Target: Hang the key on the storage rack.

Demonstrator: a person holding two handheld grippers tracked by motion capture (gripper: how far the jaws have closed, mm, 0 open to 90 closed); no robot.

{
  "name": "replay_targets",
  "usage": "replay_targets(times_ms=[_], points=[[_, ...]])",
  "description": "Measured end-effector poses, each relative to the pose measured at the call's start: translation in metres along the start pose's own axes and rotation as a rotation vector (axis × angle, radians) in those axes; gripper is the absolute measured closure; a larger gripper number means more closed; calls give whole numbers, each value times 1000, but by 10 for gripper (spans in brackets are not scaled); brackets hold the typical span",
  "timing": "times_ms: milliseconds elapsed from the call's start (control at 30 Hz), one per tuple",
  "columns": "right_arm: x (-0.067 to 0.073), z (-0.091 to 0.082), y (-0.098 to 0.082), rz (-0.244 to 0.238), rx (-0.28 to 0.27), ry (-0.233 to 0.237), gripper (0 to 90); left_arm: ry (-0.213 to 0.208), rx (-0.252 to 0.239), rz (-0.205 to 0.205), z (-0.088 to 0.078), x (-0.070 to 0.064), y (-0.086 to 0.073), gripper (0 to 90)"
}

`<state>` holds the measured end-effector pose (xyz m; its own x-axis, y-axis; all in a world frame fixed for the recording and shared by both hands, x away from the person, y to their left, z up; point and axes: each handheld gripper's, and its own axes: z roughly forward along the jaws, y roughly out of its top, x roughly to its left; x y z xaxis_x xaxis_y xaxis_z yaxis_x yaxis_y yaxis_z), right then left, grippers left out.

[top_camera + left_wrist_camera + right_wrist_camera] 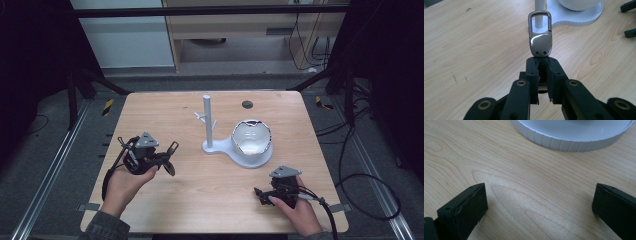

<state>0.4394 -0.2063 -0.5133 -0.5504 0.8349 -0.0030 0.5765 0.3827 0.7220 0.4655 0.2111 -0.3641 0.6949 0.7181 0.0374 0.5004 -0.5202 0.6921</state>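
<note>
- A metal keyring clip (540, 37) is pinched by its solid lower end in the left tongs (541, 72), pressed together on it; the open loop of the clip points away from the hand, toward the white stand (208, 122).
- In the high view the left tongs (167, 160) are held above the surface (165, 115), left of the stand, with the clip well apart from the post.
- The step in hand is judged to be hanging the clip on one of the short pegs (201, 118) on the post (the pegs are small and their exact shape cannot be made out).
- To do it well, the loop should be kept upright and lined up with a peg tip, brought in level, then lowered so that the peg passes through the opening; the grip should not be eased until the loop is seen to rest on the peg.
- The right tongs (539, 207) are spread wide and hold nothing; they are rested low over the surface, near the round base of the stand (574, 137).
- A white bowl (252, 137) with a dark, chipped-looking rim is seated on the base, right of the post; it is not in the approach line from the left.
- The post itself could be knocked if the clip is swung too far (the stand looks light), and steadying by the free right tongs might be needed.
</note>
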Motion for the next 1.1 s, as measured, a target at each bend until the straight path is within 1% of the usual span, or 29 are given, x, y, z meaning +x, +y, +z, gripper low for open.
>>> replay_targets(times_ms=[167, 367, 600, 667, 867, 1100], points=[[0, 0, 0, -1, 0, -1, 5, 1, -20, 13, 2, -6, 13, 803], [0, 0, 0, -1, 0, -2, 4, 12, -27, 28, 2, -13, 29, 803], [0, 0, 0, -2, 0, -1, 5, 23, -66, 15, 1, -14, 42, 803], [0, 0, 0, -2, 0, -1, 4, 23, -79, 11, 0, -15, 45, 803], [0, 0, 0, -2, 0, -1, 4, 33, -91, 15, 1, -17, 53, 803], [0, 0, 0, -2, 0, -1, 4, 32, -92, 5, 0, -13, 56, 803]])
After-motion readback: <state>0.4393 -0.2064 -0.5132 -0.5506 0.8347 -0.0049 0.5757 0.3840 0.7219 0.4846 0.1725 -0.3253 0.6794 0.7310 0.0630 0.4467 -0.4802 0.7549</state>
